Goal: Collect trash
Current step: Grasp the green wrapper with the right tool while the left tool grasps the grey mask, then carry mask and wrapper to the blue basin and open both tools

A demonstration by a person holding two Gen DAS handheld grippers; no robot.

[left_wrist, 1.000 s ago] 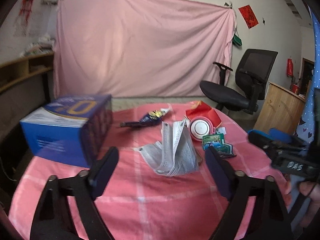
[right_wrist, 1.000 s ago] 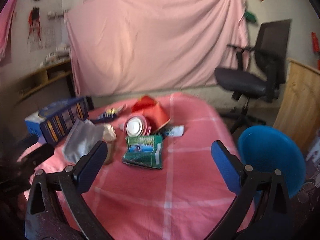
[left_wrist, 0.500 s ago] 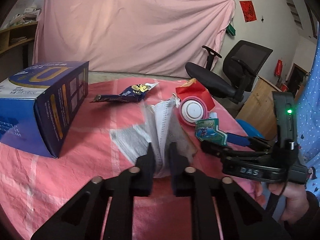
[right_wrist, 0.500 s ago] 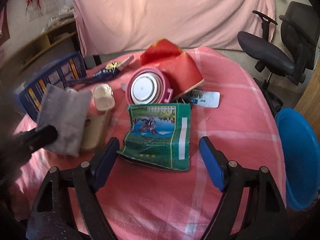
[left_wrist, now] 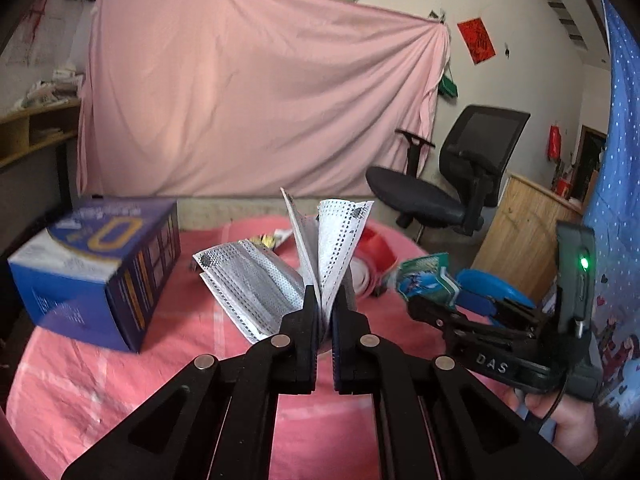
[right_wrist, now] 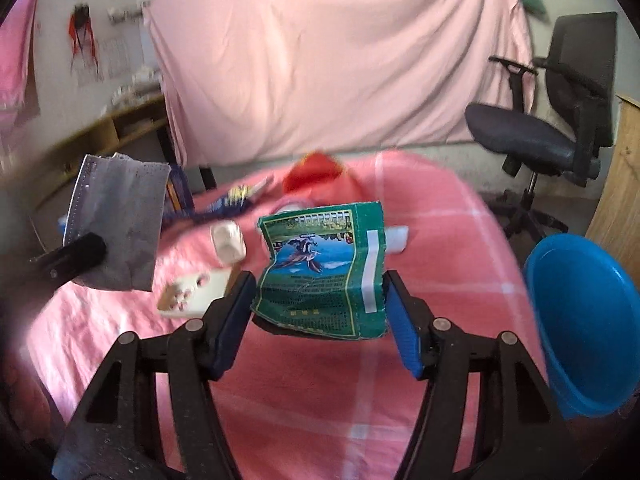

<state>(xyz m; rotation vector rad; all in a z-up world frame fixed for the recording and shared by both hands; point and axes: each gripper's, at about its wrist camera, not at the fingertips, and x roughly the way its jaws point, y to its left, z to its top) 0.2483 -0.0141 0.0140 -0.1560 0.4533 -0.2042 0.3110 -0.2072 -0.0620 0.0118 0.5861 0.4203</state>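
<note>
I am clenching my left gripper (left_wrist: pixel 325 312) on a face mask (left_wrist: pixel 280 276), its black fingers pressed nearly together on the thin pleated fabric. The mask is fanning upward from the pinch in stiff white folds with dotted seams, while a grey pleated wing is drooping to the left, all of it lifted clear of the pink checked tablecloth (left_wrist: pixel 120 384).

My right gripper (right_wrist: pixel 318 308) is gripping a green snack wrapper (right_wrist: pixel 324 272), a crinkled, glossy foil packet with a printed picture and a white stripe down one side. Its blue-padded fingers (right_wrist: pixel 402 336) are squeezing the wrapper's two side edges, so the packet is bowing slightly and hanging above the cloth.

To my left a blue cardboard box (left_wrist: pixel 100 272) is sitting on the table, square-edged with yellow lettering on its lid. Beyond the wrapper a red folded paper piece (right_wrist: pixel 320 172) and a dark crumpled candy wrapper (right_wrist: pixel 236 196) are lying on the cloth. A small cream plastic piece (right_wrist: pixel 228 244) is sitting nearer, with a flat beige object with holes (right_wrist: pixel 192 292) just in front of it. At the table's right edge a round blue plastic basin (right_wrist: pixel 580 320) is showing, smooth and deep.
</note>
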